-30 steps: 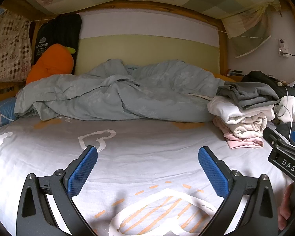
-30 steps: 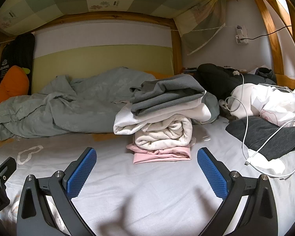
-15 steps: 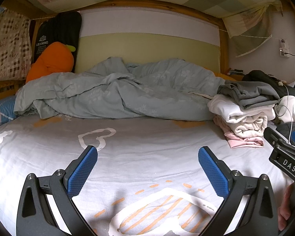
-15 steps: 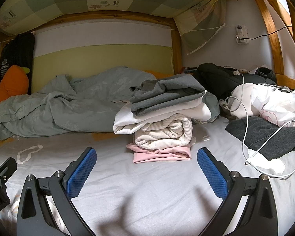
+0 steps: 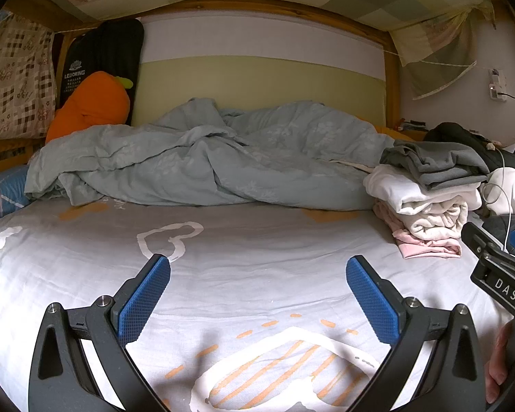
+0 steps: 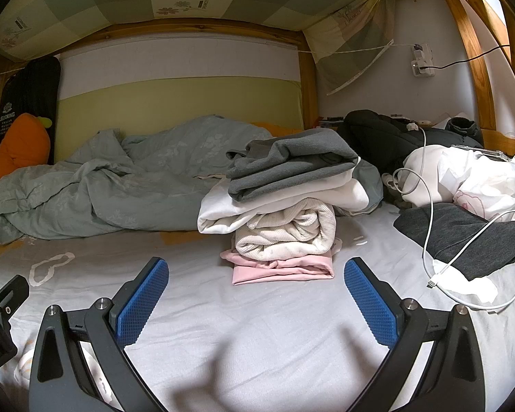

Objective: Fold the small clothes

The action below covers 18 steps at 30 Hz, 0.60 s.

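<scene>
- My left gripper (image 5: 257,295) hangs low over the bed sheet (image 5: 257,247); its blue-padded fingers (image 5: 144,298) are spread wide with nothing between them, only bare sheet printed with white hearts and orange dashes.
- My right gripper (image 6: 255,297) is the same: fingers (image 6: 369,304) wide apart and empty, above plain sheet.
- The stack of folded clothes (image 6: 281,206) sits on the bed straight ahead of my right gripper, beyond the fingertips and not touching them. From my left view the stack (image 5: 425,199) lies off to the right.
- In the stack, a grey garment (image 6: 292,161) lies on top, a white one (image 6: 278,199) under it, then a cream ribbed roll (image 6: 288,237), and a pink piece (image 6: 281,269) at the bottom against the sheet.
- Behind the stack, a crumpled grey-green duvet (image 5: 206,161) is bunched across the head of the bed.
- To the right of the stack lie a dark grey garment (image 6: 463,233) and a white bundle (image 6: 470,178), with a white charging cable (image 6: 429,226) looped over them.
- An orange carrot-shaped plush (image 5: 89,103) leans in the far left corner.
- At the right edge of my left view, my right hand (image 5: 498,360) shows around the other gripper's black body.
</scene>
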Tool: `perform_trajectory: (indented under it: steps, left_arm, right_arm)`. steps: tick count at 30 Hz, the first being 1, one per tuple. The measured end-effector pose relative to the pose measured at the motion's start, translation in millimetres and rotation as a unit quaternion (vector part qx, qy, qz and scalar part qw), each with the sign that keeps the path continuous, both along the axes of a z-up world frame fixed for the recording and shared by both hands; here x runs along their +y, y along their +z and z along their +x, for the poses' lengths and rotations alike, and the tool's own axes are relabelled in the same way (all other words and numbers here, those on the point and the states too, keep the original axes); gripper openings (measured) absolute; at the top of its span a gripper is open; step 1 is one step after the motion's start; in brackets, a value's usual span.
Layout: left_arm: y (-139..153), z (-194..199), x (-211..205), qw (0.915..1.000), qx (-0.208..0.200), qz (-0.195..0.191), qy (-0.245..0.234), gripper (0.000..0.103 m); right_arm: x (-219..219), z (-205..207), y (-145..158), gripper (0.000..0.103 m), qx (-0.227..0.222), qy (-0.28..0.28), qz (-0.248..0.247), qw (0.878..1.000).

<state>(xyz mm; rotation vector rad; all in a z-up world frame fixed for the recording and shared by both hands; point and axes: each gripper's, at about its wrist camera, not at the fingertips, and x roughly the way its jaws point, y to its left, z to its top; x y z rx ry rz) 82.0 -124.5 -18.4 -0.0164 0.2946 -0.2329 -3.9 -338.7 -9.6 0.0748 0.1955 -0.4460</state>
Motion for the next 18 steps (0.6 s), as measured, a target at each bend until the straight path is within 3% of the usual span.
perform_trajectory:
  steps: [18]
  left_arm:
    - [-2.1,1.9,2.0,1.0000,0.007,0.001,0.001,0.102]
  right_arm:
    - [-1.7,0.5,-0.1,0.102,0.001,0.002,0.001,1.000]
